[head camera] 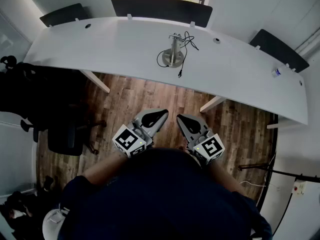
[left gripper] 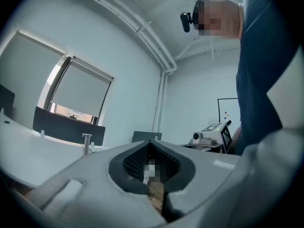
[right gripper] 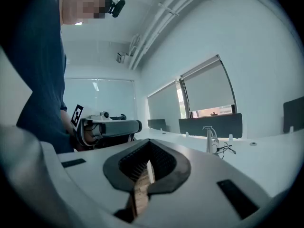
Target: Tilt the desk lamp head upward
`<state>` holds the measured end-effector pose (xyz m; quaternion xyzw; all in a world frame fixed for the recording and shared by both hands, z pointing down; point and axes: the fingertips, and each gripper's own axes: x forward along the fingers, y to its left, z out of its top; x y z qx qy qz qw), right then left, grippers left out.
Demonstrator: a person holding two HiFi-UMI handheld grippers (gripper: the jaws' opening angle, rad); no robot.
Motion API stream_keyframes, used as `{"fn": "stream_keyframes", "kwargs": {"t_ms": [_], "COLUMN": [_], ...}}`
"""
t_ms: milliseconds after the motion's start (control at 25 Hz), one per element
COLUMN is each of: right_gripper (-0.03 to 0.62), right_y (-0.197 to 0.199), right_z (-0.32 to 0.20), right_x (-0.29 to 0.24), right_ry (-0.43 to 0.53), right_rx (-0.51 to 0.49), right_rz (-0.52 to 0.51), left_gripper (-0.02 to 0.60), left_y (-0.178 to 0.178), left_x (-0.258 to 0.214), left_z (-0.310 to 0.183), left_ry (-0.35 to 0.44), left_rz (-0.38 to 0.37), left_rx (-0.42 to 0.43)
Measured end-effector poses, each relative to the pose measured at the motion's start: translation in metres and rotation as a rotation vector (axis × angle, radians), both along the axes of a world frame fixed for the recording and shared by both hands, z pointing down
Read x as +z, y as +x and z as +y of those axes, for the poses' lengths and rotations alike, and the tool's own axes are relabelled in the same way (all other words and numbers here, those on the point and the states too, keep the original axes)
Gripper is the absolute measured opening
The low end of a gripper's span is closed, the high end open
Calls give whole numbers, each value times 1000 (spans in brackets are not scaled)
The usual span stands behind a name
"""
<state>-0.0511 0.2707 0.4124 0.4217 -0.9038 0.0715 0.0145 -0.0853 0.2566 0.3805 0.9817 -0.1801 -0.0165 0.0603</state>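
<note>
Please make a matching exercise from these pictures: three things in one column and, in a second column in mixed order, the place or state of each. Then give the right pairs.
Things:
1. lamp
2. left gripper
3. office chair

Place or state:
A. stands on the floor, at the left
B. shut and empty, held above the floor
C. stands on the desk

Pairs: 1-C, 2-B, 3-A

The lamp (head camera: 174,51) stands on the desk (head camera: 115,49), about mid-width. Its cable (head camera: 183,59) lies around it and just right of it. A chair (head camera: 161,9) stands behind the lamp, past the desk. Before the lamp, off the desk, my left gripper (head camera: 162,113) and right gripper (head camera: 181,118) sit side by side, well apart from it.
</note>
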Motion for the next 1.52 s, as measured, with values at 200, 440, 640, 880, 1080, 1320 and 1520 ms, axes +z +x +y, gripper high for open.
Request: {"fn": "stream_keyframes", "kwargs": {"t_ms": [200,440,640,880,1080,1320,1520], "right_gripper": [9,9,11,11,12,12,12], "right_y": [4,13,26,55,82,95,104], "right_z": [-2,-5,-12,-21,-21,-38,-77], "right_x": [-2,2,5,12,22,27,28], "right_ry": [-5,6,-4,-10,-32,-38,-37], "right_rx": [-6,-31,-44,-41,-52,-42,-1], "right_rz": [-2,3,-24,-40,-48,-47,-10], "left_gripper": [6,6,6,6,6,6,6], "left_y": [5,14,23,42,60,70,75], "left_x": [2,6,8,15,22,23,26], "left_z": [-1,-4,-12,-16,-17,-33,-71], "left_ry": [0,-13,-15,-18,-25,-23,-15], "left_rz": [0,4,-8,-5,-7,-10,-3], "left_rx": [-5,-32,-63,-123,-172,-179,-173]}}
